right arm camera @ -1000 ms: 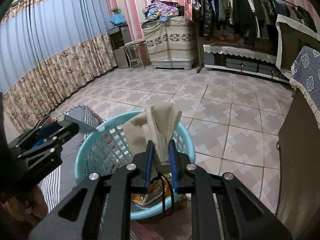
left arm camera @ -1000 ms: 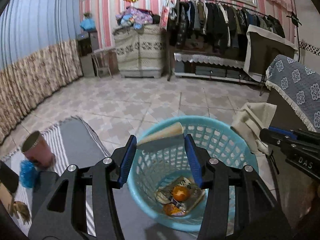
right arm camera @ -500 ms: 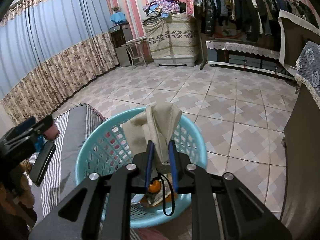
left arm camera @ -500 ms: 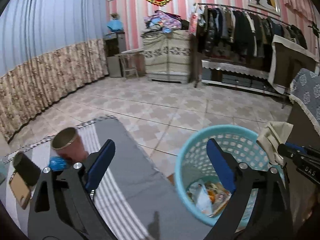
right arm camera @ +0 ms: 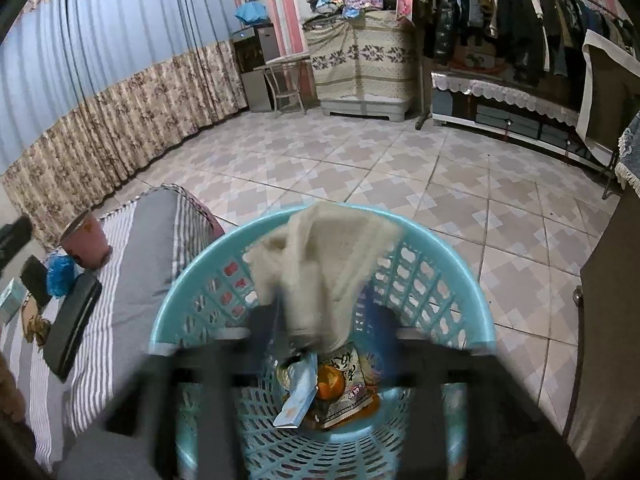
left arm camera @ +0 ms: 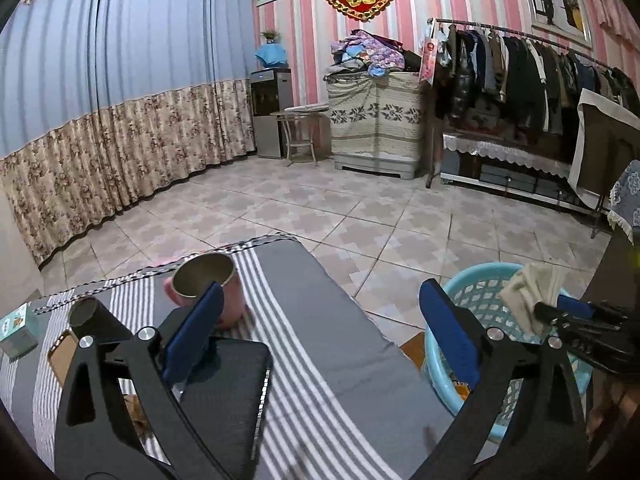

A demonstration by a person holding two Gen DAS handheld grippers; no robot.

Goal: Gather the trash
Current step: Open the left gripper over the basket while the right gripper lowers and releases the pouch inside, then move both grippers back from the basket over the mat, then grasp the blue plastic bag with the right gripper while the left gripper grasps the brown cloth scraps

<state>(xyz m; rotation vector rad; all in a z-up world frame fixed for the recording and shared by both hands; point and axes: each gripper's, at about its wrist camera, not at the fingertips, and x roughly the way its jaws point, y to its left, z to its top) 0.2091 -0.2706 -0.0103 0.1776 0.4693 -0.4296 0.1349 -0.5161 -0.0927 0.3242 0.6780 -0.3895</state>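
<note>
A light-blue plastic basket (right arm camera: 192, 280) (left arm camera: 472, 284) stands on the tiled floor, with wrappers, an orange item (right arm camera: 330, 380) and a small blue-white box (right arm camera: 298, 396) in its bottom. My right gripper (right arm camera: 320, 320) (left arm camera: 576, 316) hangs blurred over the basket's mouth. Its jaws are opening, and a beige cloth (right arm camera: 320, 256) (left arm camera: 528, 292) droops loosely between them. My left gripper (left arm camera: 320, 332) is over the grey striped cover (left arm camera: 340, 360); its jaws are wide and still opening, with nothing between them.
On the striped cover stand a pink cup (left arm camera: 208, 280) (right arm camera: 86, 240), a black case (left arm camera: 228, 392) (right arm camera: 74, 324), a crumpled blue bag (right arm camera: 60, 276), a phone (left arm camera: 60, 356) and a small box (left arm camera: 16, 328). A dark cabinet (right arm camera: 612, 320) rises right of the basket.
My left gripper let its beige piece go over the basket, opened wide and swung left over the striped cover. My right gripper sank toward the basket and its jaws parted around the cloth.
</note>
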